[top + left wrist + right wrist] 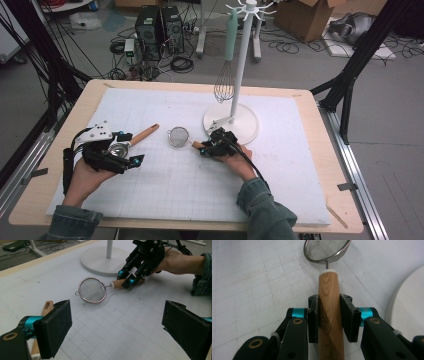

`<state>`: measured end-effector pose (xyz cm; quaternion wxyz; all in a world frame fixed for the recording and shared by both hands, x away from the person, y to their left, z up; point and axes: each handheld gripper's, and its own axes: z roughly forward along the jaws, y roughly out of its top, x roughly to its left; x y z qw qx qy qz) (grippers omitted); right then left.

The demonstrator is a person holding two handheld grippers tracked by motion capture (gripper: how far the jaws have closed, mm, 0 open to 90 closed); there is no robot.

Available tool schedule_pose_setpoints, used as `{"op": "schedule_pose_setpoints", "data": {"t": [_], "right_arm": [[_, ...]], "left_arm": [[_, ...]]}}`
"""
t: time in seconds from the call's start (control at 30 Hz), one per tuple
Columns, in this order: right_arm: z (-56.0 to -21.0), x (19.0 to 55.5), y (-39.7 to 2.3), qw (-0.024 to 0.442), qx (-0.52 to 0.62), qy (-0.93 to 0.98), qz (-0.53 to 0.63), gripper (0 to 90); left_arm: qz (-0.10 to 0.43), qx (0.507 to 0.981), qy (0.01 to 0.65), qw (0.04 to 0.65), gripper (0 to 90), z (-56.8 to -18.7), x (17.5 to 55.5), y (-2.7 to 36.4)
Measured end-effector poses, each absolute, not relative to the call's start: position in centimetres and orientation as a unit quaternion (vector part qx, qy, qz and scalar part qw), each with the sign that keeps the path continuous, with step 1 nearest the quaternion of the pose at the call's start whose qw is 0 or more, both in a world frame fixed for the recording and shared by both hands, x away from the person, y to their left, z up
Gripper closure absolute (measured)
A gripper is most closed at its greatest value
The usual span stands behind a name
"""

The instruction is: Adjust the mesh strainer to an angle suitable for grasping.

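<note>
Strainer [178, 136] lies on the tabletop [310, 200] mat, its wooden handle [329, 315] caught between the jaws of the right hand-held gripper [212, 145], pads pinching both sides. Handle's long axis runs straight out ahead of that gripper, mesh bowl beyond the tips, pointing toward the left hand. Left hand-held gripper [125, 155] spread wide, nothing between its jaws, resting beside a second wooden-handled utensil [135, 140]. Right hand clearly the nearer. White rack stand [240, 122] with hanging whisk [225, 82] sits just behind the right gripper, likely where it goes.
</note>
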<state>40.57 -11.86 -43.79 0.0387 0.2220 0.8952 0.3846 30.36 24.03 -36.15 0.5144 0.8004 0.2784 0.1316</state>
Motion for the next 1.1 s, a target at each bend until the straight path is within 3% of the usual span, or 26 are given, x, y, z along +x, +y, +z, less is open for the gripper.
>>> {"op": "schedule_pose_setpoints", "data": {"t": [0.57, 1.1], "right_arm": [[-44.0, 40.2, -11.2, 0.067, 0.210, 0.904, 0.366, 69.6], [-43.0, 39.2, -10.7, -0.007, 0.153, 0.905, 0.397, 70.0]], "left_arm": [[0.130, 0.803, 0.276, 0.513, 9.8, -36.2, 30.4, 23.8], [0.132, 0.804, 0.269, 0.514, 10.0, -36.0, 30.3, 23.7]]}}
